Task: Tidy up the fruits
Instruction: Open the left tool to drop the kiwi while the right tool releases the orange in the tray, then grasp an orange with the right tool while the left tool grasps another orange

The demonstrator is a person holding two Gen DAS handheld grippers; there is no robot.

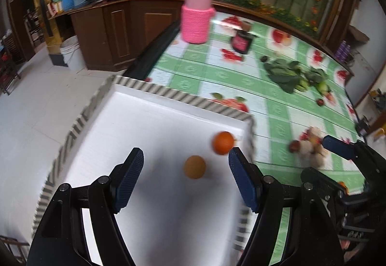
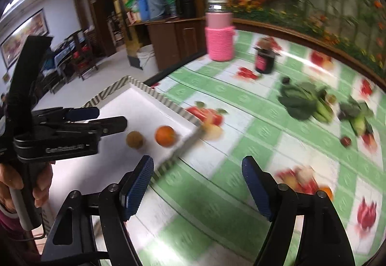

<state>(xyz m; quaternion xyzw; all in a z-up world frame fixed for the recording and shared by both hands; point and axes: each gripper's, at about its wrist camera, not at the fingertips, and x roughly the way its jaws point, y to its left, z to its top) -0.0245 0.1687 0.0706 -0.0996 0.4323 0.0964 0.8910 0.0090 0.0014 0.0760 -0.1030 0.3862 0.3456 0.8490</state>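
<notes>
Two fruits sit in the white tray [image 1: 135, 106]: an orange [image 1: 223, 143] near its right wall and a duller brown round fruit [image 1: 195, 167] just beside it, apart from each other. Judged from that, the task is started but far from done.

Left gripper [image 1: 185, 167] hangs over the tray, fingers spread wide, nothing between them; the brown fruit lies below the gap, not gripped. Right gripper [image 2: 197, 176] sits over the tray's near corner and the bench [image 2: 217, 217], fingers likewise released and empty.

Left on the bench: a small dark red fruit [image 2: 345, 141] by the leafy greens [image 2: 301, 101], a blurred pale-and-red cluster [image 1: 308, 145] right of the tray, and an orange piece [image 2: 327, 192] just beyond the right finger. Some red shapes are only tablecloth print; blur makes a few hard to tell apart.

Left view alone shows the tray's full floor. Right view alone shows the person's hand [image 2: 41, 184] on the left gripper's handle and the far-right greens [image 2: 357, 116]. Pink jar [image 1: 197, 17] shows in both.
</notes>
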